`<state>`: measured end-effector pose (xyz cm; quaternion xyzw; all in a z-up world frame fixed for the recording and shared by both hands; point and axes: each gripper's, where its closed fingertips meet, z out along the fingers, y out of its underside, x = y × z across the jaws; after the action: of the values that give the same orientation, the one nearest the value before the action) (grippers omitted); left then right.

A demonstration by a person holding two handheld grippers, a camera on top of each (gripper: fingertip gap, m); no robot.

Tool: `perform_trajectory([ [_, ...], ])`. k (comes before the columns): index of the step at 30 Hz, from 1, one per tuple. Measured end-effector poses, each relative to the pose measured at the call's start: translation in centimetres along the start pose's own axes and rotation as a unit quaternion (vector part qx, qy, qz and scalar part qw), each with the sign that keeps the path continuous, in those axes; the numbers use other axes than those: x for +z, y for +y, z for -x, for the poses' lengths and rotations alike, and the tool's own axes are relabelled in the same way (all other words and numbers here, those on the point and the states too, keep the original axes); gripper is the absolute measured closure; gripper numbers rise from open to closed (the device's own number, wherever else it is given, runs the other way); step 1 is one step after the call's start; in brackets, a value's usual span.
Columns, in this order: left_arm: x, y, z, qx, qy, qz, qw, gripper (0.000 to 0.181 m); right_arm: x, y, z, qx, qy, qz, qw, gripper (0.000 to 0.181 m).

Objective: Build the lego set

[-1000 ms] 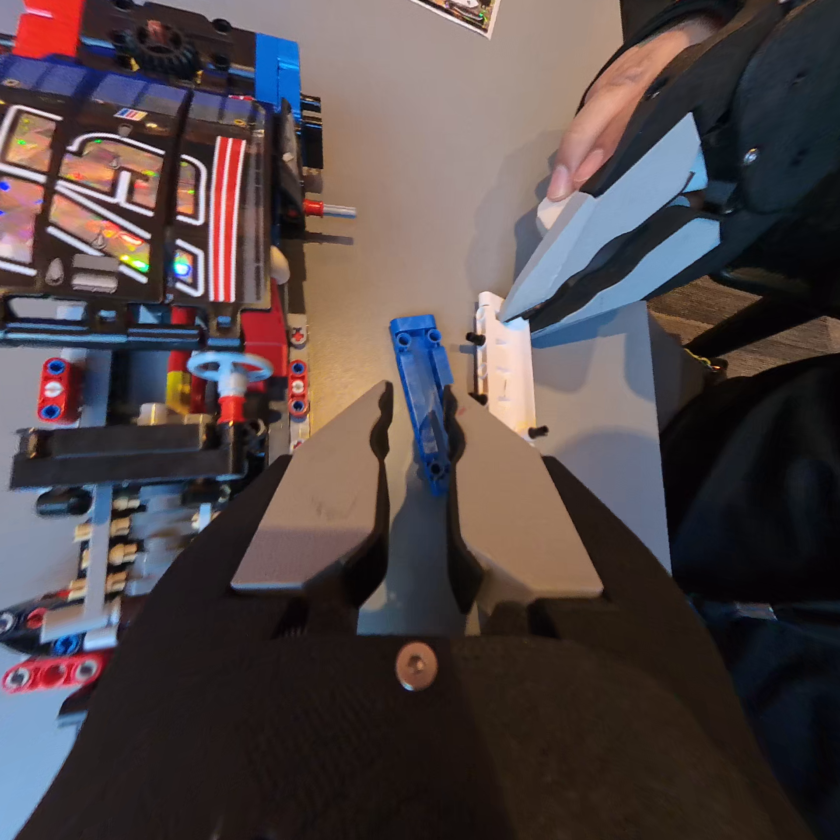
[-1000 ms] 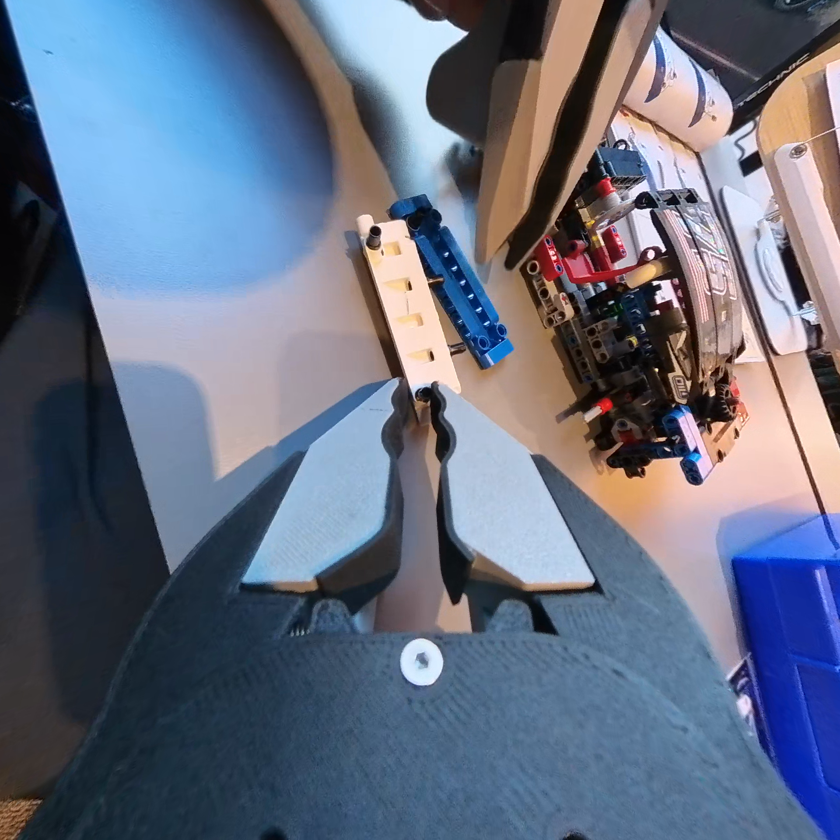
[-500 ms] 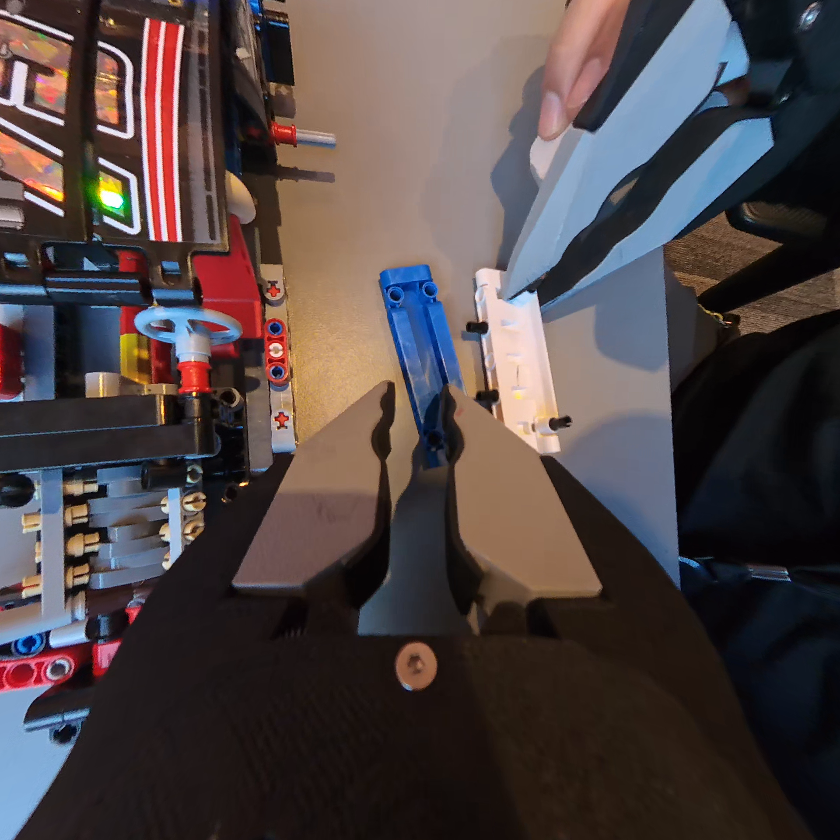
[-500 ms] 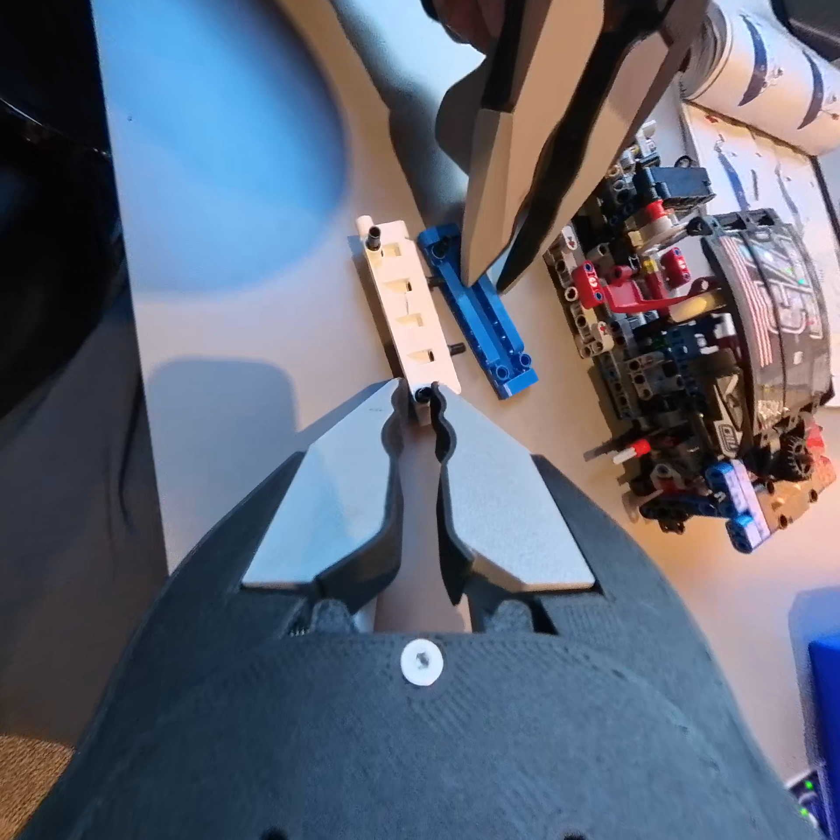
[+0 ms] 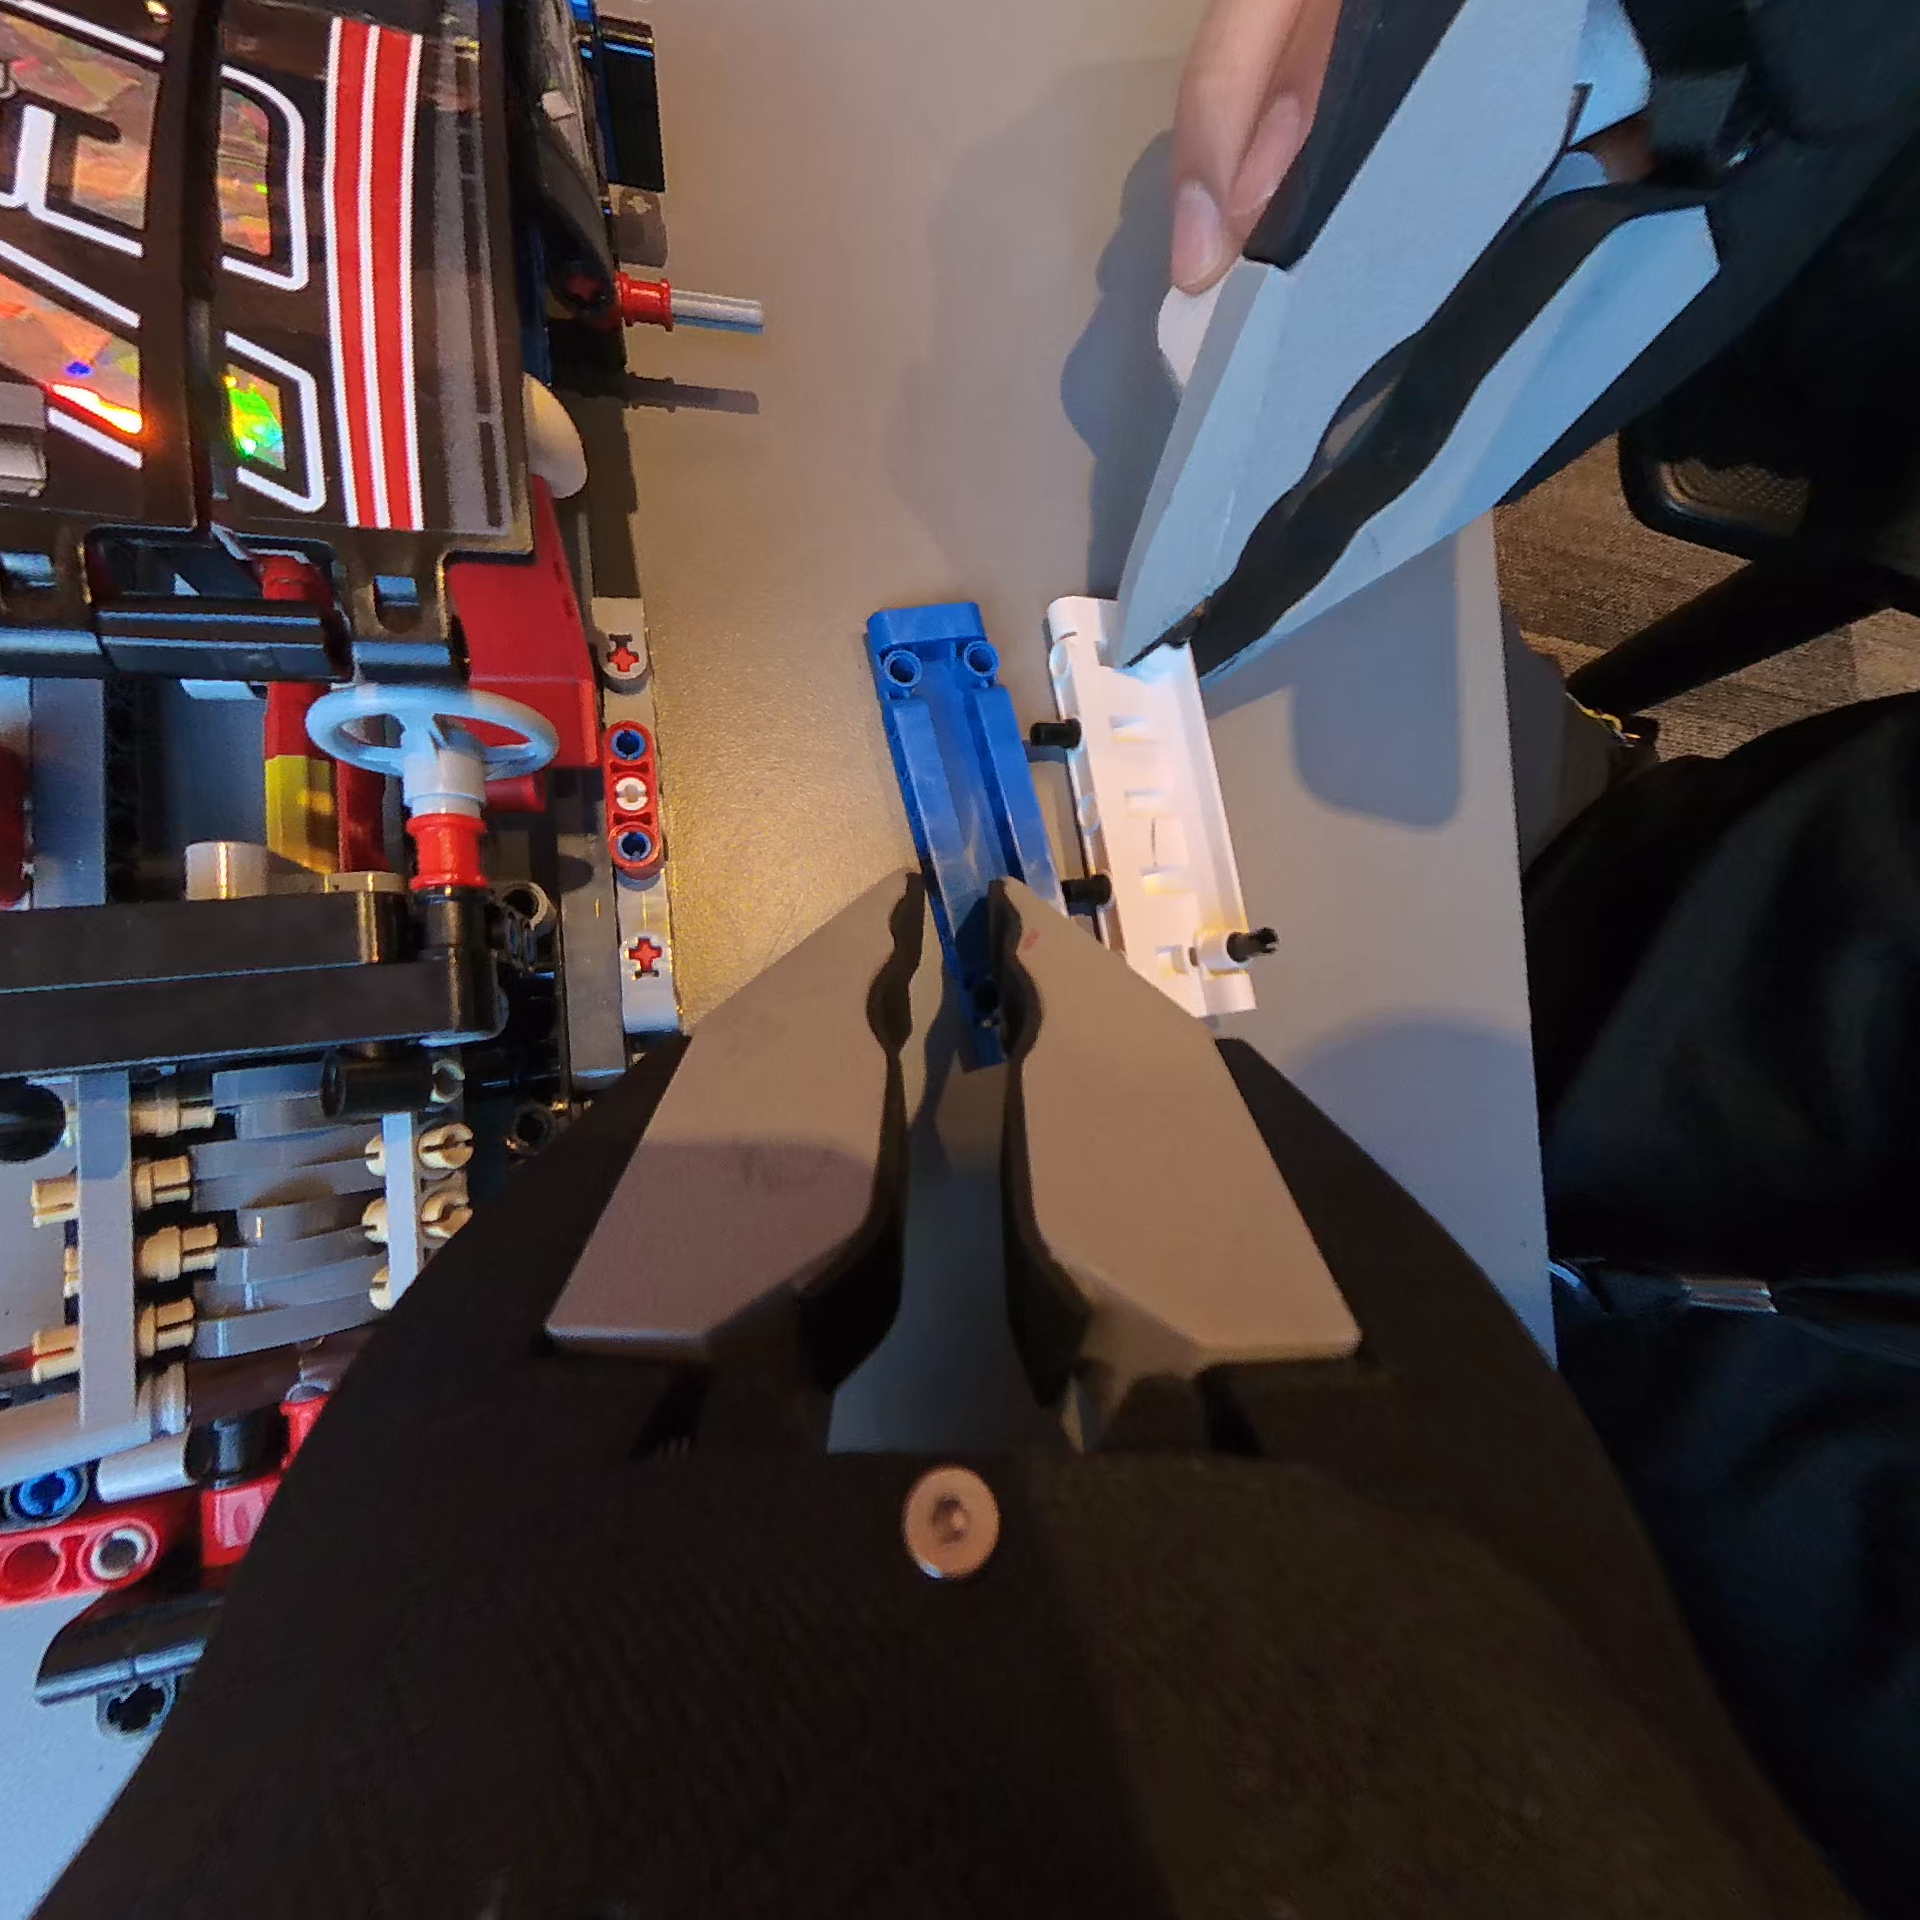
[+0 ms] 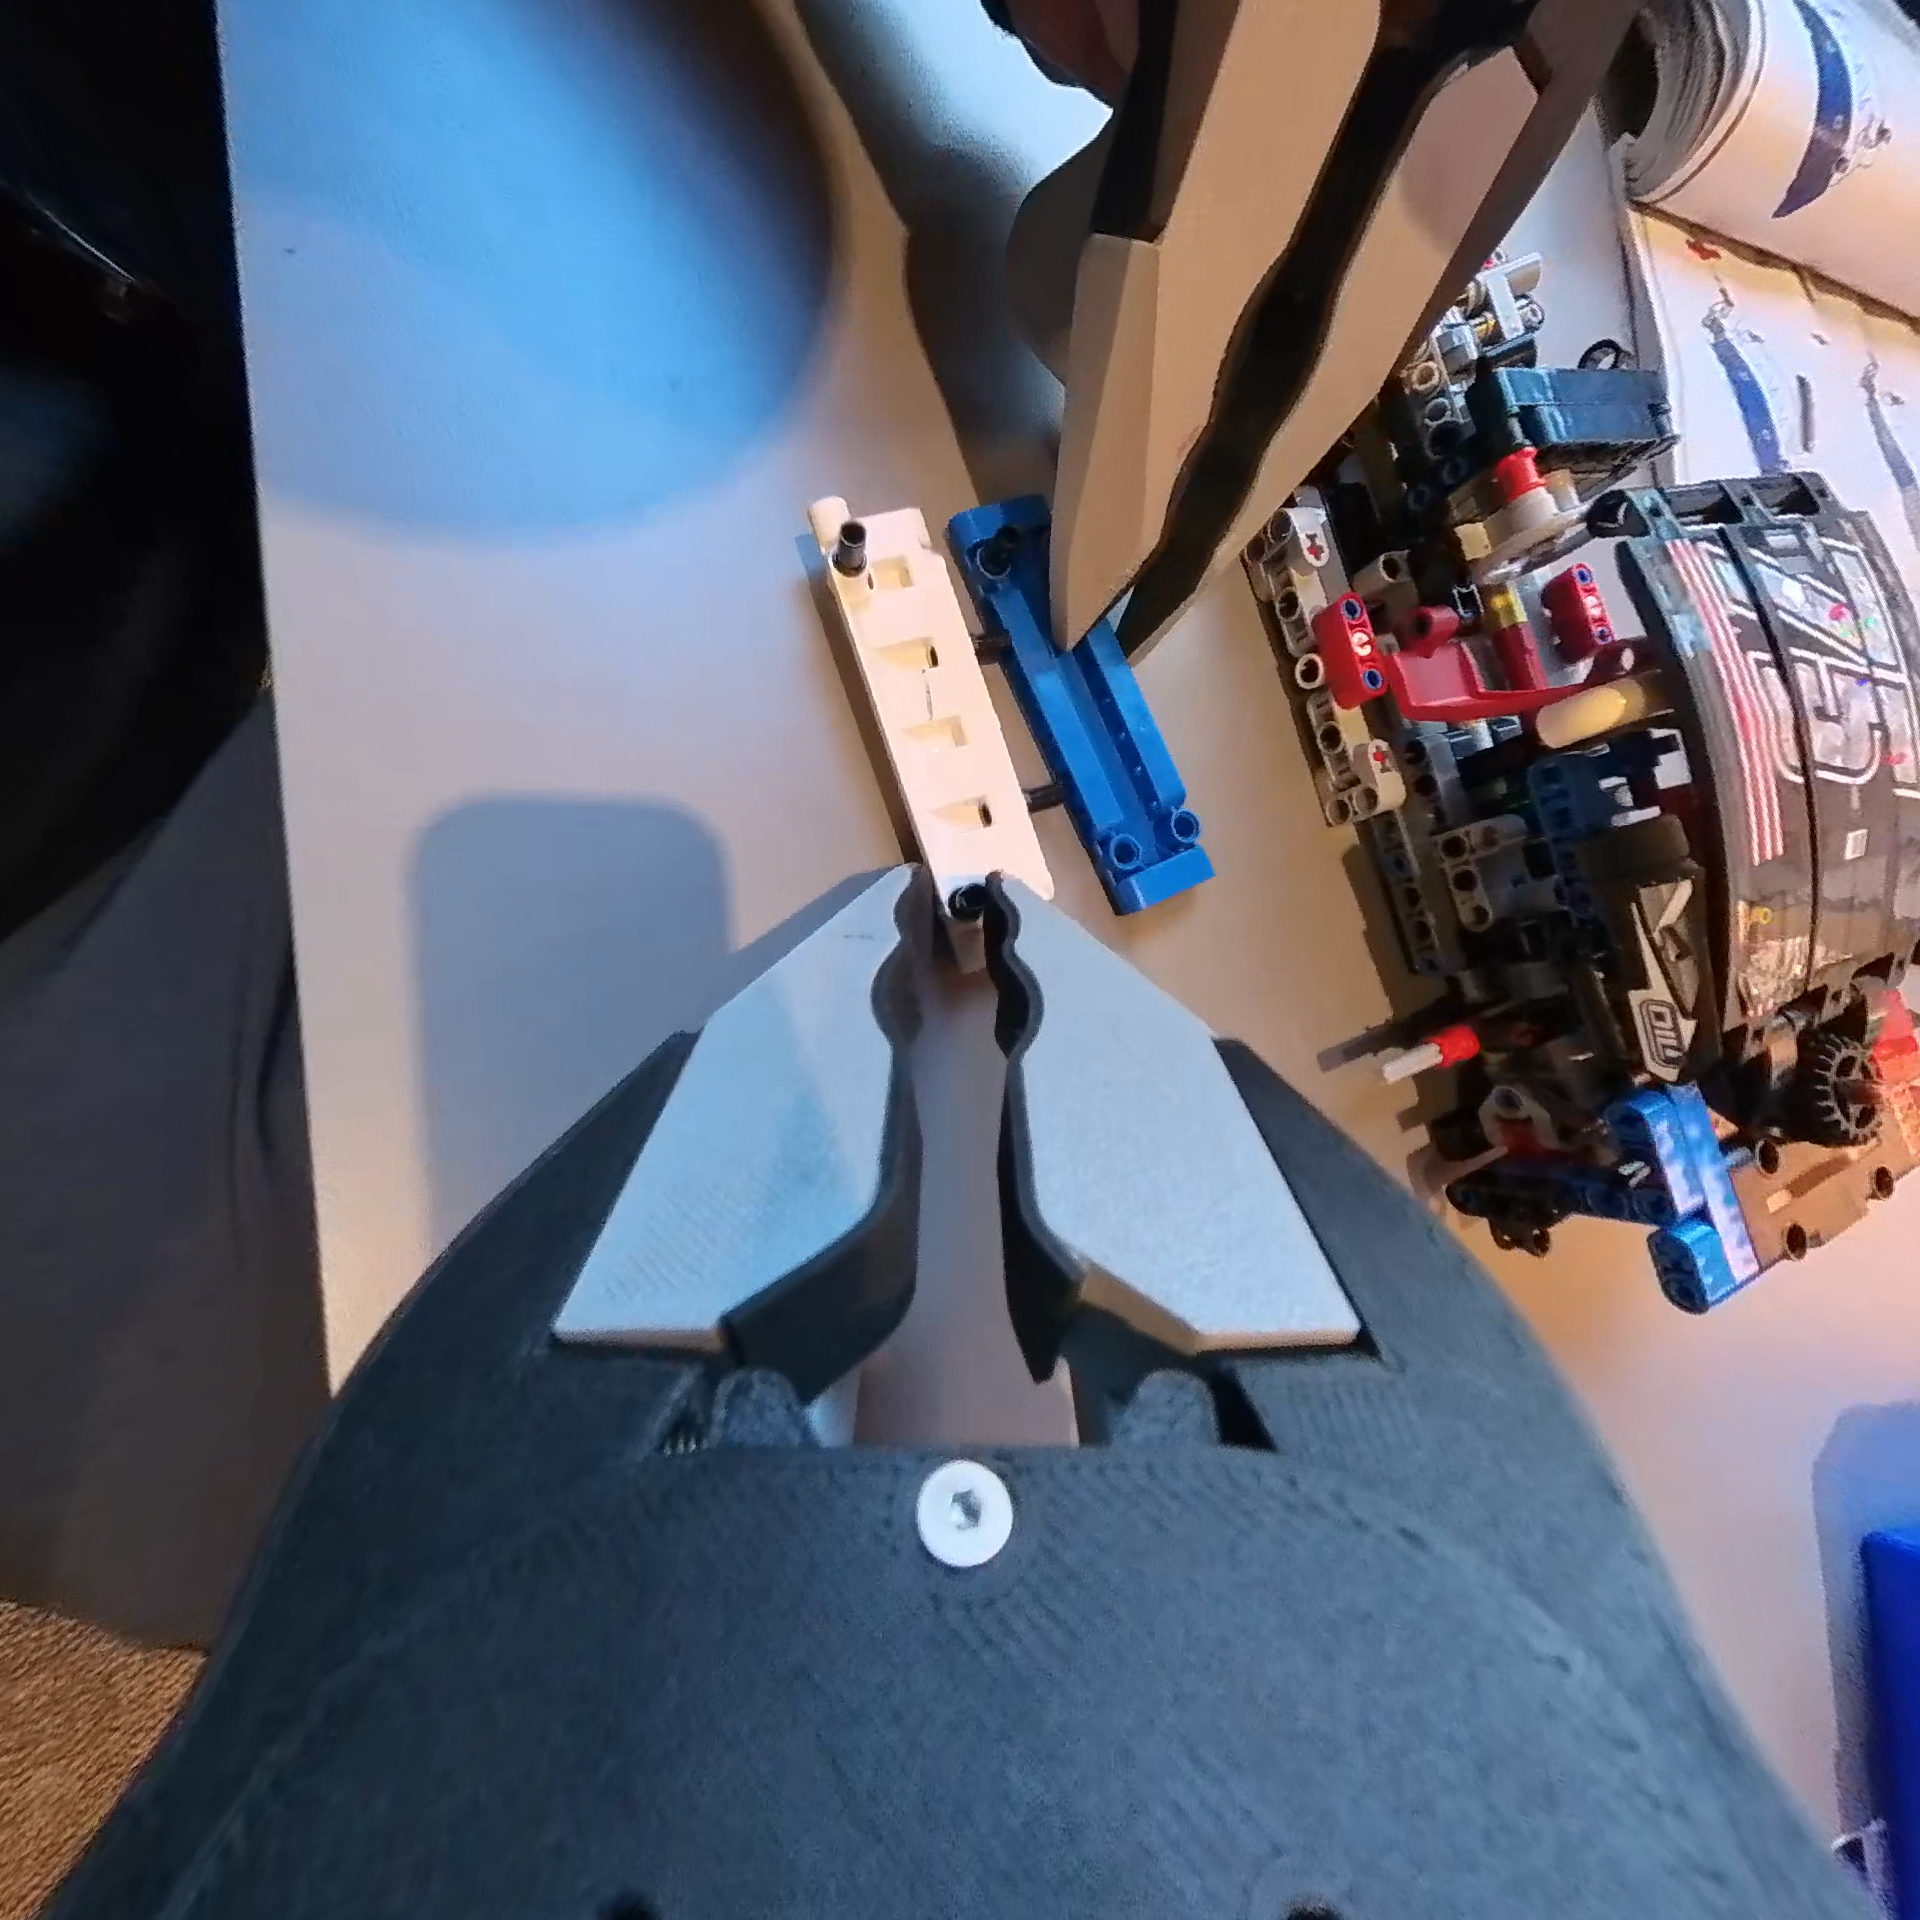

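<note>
A long blue Lego piece [image 5: 951, 748] lies on the grey table, parallel to a long white panel [image 5: 1153, 810] with black pins [image 5: 1086, 890] pointing at the blue piece. My left gripper [image 5: 956, 909] is shut on the near part of the blue piece. In the right wrist view it comes down from the top [image 6: 1107, 629] onto the blue piece [image 6: 1112, 758]. My right gripper [image 6: 956, 899] is shut on the near end of the white panel [image 6: 935, 717]. It also shows in the left wrist view [image 5: 1158, 639]. The pins span the narrow gap between the pieces.
The large black, red and blue Lego car [image 5: 260, 540] sits just left of the blue piece, also in the right wrist view [image 6: 1558, 790]. The table edge [image 5: 1512, 935] runs close to the white panel. A blue box [image 6: 1891, 1662] and a white roll [image 6: 1787, 114] lie beyond. The tips of one gripper are about 6 cm away from the tips of the other.
The blue piece has turned from tilted to parallel with the white panel and sits closer to it. My left gripper has moved farther along the blue piece. The right gripper keeps its hold.
</note>
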<state>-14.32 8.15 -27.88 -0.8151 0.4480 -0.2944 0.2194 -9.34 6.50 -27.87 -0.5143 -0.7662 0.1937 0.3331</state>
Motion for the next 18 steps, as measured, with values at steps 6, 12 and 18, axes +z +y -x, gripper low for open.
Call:
perform_trajectory([
  [6, 0.2, -0.2, -0.1, 0.011, -0.007, 0.009, 1.000, 0.169, -0.1, 0.1, 0.0, 0.006, -0.019, 0.011, 1.000, 0.174],
  [12, 0.4, -0.9, 0.0, 0.030, -0.025, 0.023, 0.999, 0.164, -0.1, 0.0, 0.0, 0.020, -0.053, 0.032, 0.998, 0.175],
  [18, 0.8, -1.1, -0.2, 0.032, -0.013, 0.043, 0.998, 0.162, -0.1, -0.1, 0.0, 0.016, -0.063, 0.035, 0.997, 0.175],
])
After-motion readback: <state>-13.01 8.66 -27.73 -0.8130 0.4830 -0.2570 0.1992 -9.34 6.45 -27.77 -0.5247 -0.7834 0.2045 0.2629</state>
